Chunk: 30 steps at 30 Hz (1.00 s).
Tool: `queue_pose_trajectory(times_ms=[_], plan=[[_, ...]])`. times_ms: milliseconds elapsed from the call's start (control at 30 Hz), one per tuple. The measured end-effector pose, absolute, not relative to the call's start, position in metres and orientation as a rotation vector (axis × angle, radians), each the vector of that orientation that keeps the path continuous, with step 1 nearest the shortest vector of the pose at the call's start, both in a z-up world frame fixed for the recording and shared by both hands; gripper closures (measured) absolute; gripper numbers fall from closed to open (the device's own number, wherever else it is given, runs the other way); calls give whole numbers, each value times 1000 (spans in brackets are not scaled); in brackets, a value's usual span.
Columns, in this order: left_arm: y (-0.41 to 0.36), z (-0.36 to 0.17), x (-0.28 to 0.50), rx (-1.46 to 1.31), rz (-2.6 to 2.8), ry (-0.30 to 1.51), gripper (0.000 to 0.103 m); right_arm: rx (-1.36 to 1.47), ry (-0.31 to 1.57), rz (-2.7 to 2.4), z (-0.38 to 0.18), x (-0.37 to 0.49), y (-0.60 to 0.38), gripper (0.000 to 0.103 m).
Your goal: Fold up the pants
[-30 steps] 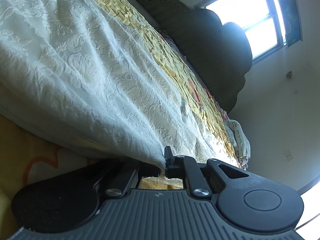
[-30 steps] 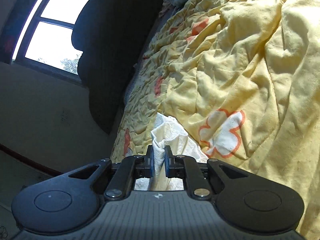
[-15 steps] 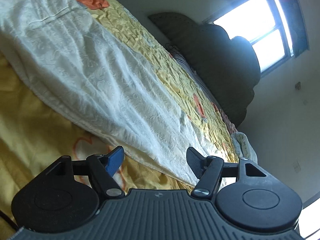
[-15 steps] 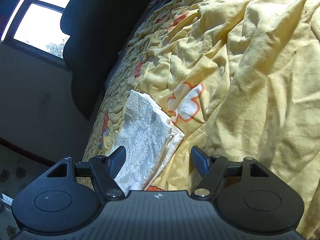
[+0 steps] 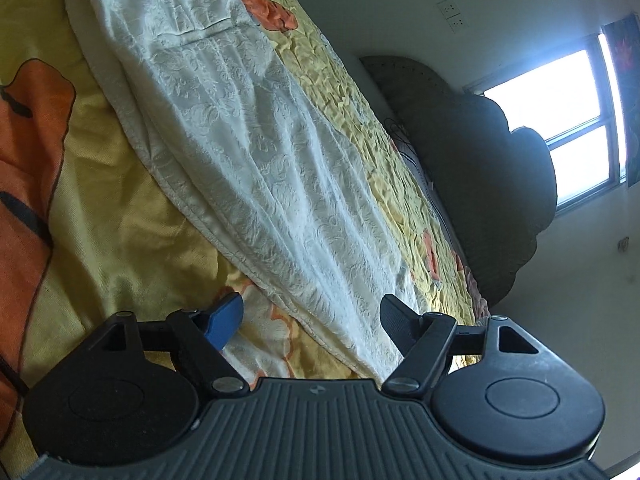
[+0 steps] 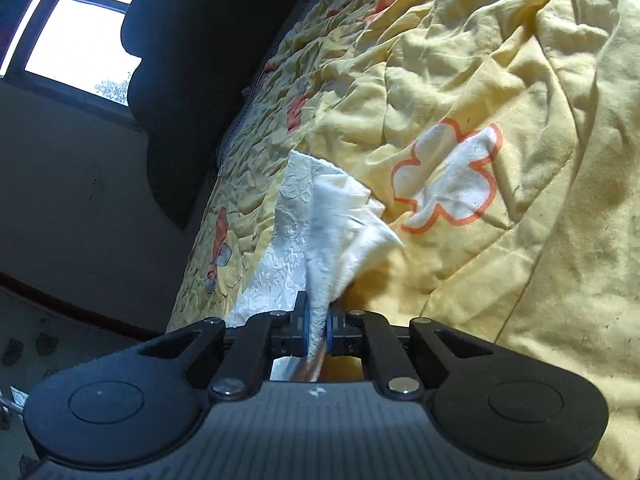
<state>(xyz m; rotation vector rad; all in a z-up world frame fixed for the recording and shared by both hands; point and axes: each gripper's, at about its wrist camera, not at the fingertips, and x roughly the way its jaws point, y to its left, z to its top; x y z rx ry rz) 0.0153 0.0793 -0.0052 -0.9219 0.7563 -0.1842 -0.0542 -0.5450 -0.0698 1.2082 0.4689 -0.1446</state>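
Two views of white pants [image 5: 256, 152] on a yellow floral bedspread [image 5: 108, 216]: running diagonally from upper left above the left gripper [image 5: 312, 318], whose jaws are opening around nothing, and bunched at lower centre, pinched in the closed right gripper [image 6: 317, 326].

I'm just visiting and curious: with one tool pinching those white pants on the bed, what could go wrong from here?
1. The right gripper is shut on only a bunched tip of the pants; it might slip out.
2. The left gripper holds nothing, its jaws opening, so a one-sided pull may skew the fold.
3. The rumpled quilt could drag along.
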Motion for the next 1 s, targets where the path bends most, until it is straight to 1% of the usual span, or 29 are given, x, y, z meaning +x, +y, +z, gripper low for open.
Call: queue_pose_trajectory(times_ms=[133,167,267,300,400,567,600,667,700,733,800,833,933,1000], plan=[[82,-2,13,-935,-150,751,24,1178,356,-85,-37,-67,-544,97],[83,-3,13,-938,-142,745,24,1163,358,-88,-37,-67,-546,97],[89,-6,12,-971,-110,706,24,1219,469,-127,-71,-59,-556,97],[92,-4,10,-976,-78,690,24,1244,481,-133,-82,-60,-557,97],[106,2,5,-986,54,625,24,1280,465,-134,-95,-69,-554,97],[153,9,12,-1003,260,510,24,1293,472,-135,-101,-70,-555,97],[163,10,15,-997,299,483,27,1289,475,-137,-101,-70,-555,97],[179,10,19,-968,348,453,46,1288,477,-143,-102,-70,-556,97],[187,9,24,-939,365,463,79,1288,479,-147,-101,-70,-556,97],[193,8,28,-920,380,490,95,1287,477,-147,-100,-70,-555,96],[203,9,28,-935,360,495,95,1268,468,-146,-89,-69,-551,96],[201,15,26,-899,347,492,95,1257,465,-143,-81,-70,-551,96],[198,52,7,-787,288,408,97,1214,457,-111,-58,-76,-550,96],[204,64,0,-738,280,399,97,1175,498,-119,-57,-77,-549,96]])
